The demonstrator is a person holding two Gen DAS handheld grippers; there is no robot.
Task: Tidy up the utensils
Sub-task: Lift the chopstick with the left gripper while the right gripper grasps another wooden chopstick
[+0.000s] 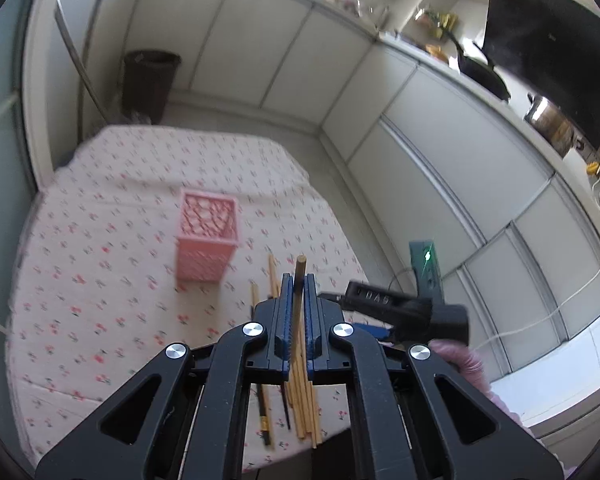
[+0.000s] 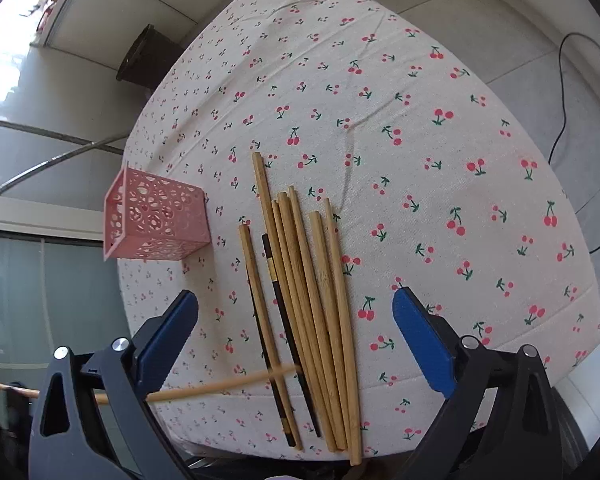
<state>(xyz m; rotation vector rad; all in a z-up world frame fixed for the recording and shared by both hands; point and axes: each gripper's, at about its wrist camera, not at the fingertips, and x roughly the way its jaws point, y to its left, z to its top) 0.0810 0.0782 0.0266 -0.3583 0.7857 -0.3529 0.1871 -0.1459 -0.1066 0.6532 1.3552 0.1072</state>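
The left claw (image 1: 299,280) was clamped on one chopstick (image 1: 300,266); the pink basket (image 1: 206,236) stood at ten o'clock. Lower it upright, centred over the opening. The right claw (image 2: 296,312) gaped above the chopstick pile (image 2: 300,300).

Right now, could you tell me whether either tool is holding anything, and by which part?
The left tool is shut on one wooden chopstick, pinched near one end. The right tool is open and holds nothing.

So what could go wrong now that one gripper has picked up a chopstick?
The left gripper pinches just one chopstick between narrow pads, so it might swivel or slip out. The pink basket is light-looking with a small opening; a misaimed drop could tip it. The right gripper, open over the chopstick pile, could scatter them.
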